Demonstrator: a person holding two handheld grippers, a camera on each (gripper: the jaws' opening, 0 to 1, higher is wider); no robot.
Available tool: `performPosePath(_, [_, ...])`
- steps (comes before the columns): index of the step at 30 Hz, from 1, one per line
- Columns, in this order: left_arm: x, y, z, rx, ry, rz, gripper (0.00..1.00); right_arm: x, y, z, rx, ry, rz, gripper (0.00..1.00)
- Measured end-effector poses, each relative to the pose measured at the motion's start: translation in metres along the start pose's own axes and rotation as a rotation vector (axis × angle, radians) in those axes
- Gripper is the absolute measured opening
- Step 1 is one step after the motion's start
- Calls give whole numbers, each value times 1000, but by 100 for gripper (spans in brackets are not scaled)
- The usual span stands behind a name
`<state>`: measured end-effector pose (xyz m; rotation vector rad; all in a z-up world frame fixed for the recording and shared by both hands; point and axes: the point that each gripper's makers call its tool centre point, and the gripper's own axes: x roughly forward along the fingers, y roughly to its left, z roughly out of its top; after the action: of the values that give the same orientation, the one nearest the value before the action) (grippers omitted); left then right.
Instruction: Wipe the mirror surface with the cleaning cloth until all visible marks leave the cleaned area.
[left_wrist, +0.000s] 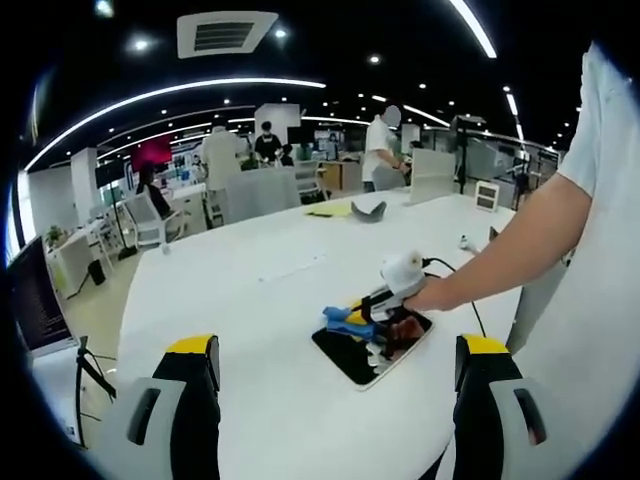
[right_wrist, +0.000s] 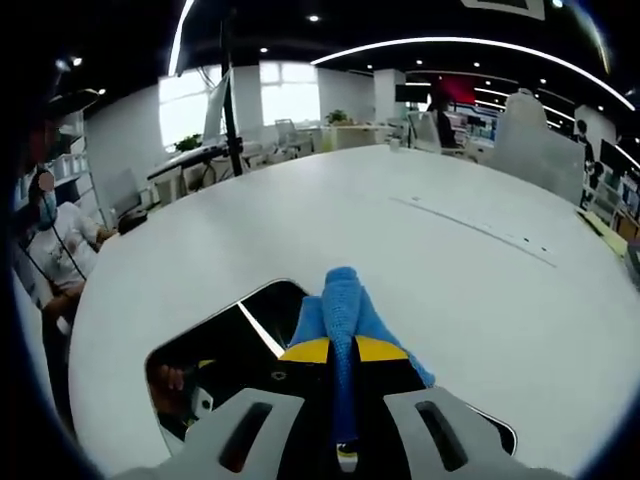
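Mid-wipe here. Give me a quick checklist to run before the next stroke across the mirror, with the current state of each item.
1. Cloth clamped in the right gripper: ok, jaws closed on it.
2. Cloth resting on the mirror: ok, it lies over the glass.
3. Mirror flat on the table: ok.
4. Left gripper clear of the stroke: ok, open and held back from the mirror.
5. Marks gone from the glass: cannot tell, reflections hide the surface.
6. Mirror and cloth both in view: ok, in both views.
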<state>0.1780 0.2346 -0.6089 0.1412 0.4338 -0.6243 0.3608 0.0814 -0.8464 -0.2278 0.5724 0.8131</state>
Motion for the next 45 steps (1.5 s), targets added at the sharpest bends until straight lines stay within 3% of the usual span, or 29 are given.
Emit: performPosePath(45, [-3,-17,-2,25,3,-27,98,-50,-40,-31,73,-18,-110,3])
